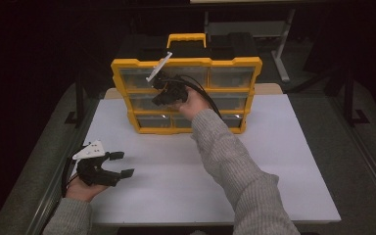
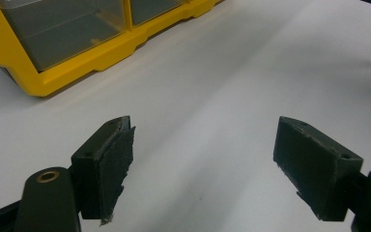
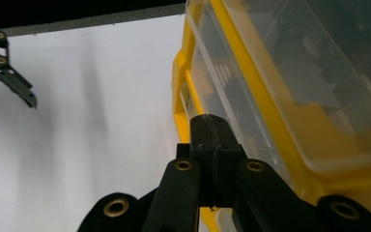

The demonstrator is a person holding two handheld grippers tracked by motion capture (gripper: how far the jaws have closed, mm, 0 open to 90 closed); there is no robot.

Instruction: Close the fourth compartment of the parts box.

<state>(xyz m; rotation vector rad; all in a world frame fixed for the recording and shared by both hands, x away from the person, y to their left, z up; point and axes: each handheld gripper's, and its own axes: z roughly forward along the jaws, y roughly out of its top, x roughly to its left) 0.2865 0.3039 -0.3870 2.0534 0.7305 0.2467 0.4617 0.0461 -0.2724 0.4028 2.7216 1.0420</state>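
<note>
My right gripper (image 3: 211,126) has its jaws clenched flat against each other with nothing between them, the tips lying just beside the clear front of a drawer (image 3: 319,82) in the yellow organizer (image 1: 186,95). My left gripper (image 2: 203,169) rests with its jaws released and wide apart over bare white surface (image 1: 186,171), holding nothing.

In the high view the right gripper (image 1: 169,93) is raised against the middle row of the organizer's front, the grey sleeve (image 1: 230,161) stretching across from the near edge, while the left gripper (image 1: 115,164) sits near the surface's near left corner, well apart from the case. The organizer stands upright at the far edge of the surface, roughly centred, its carry handle (image 1: 187,39) on top and its drawers facing me.

I judge the step in hand to be the approach to a drawer, with no grasp made so far. The next move, as I read it, calls for parting the right jaws, setting them around that drawer's lip and drawing it straight out, the left perhaps steadying the case against tipping.
</note>
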